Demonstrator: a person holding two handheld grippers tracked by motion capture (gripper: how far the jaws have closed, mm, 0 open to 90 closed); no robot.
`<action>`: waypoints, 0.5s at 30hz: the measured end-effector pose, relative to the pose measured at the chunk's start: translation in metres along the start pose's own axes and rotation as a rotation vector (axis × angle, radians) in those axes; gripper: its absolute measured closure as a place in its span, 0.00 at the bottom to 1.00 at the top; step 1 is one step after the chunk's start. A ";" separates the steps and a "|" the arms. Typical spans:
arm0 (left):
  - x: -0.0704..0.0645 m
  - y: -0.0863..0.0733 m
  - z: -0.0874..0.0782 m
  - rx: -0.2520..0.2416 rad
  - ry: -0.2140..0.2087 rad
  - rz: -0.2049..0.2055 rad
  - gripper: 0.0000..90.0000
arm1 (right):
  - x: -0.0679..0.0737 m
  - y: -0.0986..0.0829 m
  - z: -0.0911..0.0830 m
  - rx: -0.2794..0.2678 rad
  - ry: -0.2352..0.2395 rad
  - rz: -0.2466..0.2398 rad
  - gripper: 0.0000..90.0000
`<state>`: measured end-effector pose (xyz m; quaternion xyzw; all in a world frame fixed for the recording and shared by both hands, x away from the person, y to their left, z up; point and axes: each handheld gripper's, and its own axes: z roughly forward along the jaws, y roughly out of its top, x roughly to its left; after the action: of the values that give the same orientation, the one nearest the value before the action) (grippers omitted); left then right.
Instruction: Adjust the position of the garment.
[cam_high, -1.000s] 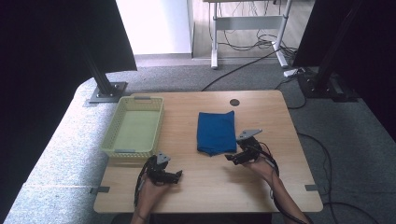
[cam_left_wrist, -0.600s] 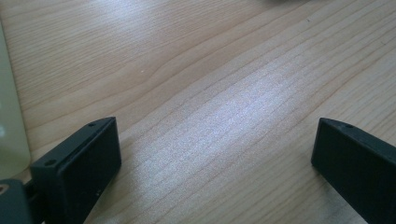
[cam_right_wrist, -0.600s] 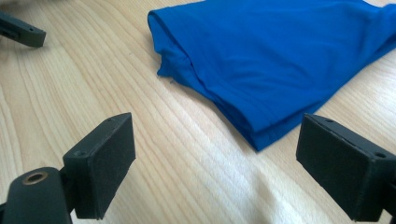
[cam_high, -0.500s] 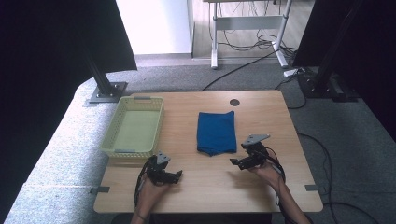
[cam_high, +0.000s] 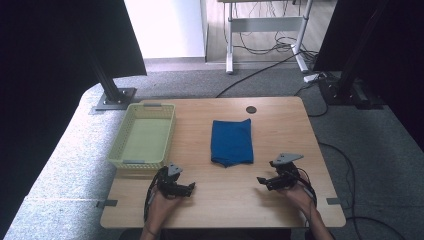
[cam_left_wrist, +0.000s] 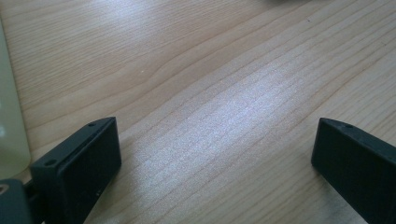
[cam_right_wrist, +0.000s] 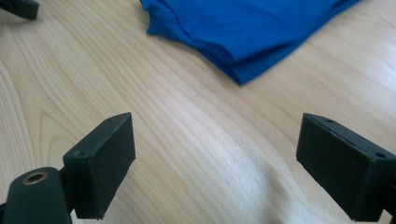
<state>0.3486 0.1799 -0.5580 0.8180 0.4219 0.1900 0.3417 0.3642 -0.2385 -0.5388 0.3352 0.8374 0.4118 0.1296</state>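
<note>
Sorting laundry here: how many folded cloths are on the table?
1: a blue folded cloth at the table's middle, right of the yellow basket; the basket looks empty.

One camera up high, two riding low on the grippers.
The high view looks forward and down over the whole table (cam_high: 280, 120) from the person's side. The left gripper view skims close over bare wood beside the basket (cam_left_wrist: 9, 116). The right gripper view, just as low, faces the blue cloth (cam_right_wrist: 252, 28), shared with the high view.
</note>
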 end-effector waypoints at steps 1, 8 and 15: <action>0.000 0.000 0.000 0.000 0.000 0.000 0.01 | 0.000 -0.003 -0.001 0.002 -0.004 -0.001 0.13; 0.000 0.000 0.000 0.000 0.000 0.000 0.01 | 0.000 -0.018 -0.005 0.030 -0.030 0.000 0.12; 0.000 0.000 0.000 0.000 0.000 0.000 0.01 | 0.000 -0.033 -0.004 0.057 -0.049 0.003 0.12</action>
<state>0.3486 0.1798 -0.5581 0.8179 0.4221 0.1901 0.3418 0.3471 -0.2558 -0.5619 0.3498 0.8449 0.3797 0.1397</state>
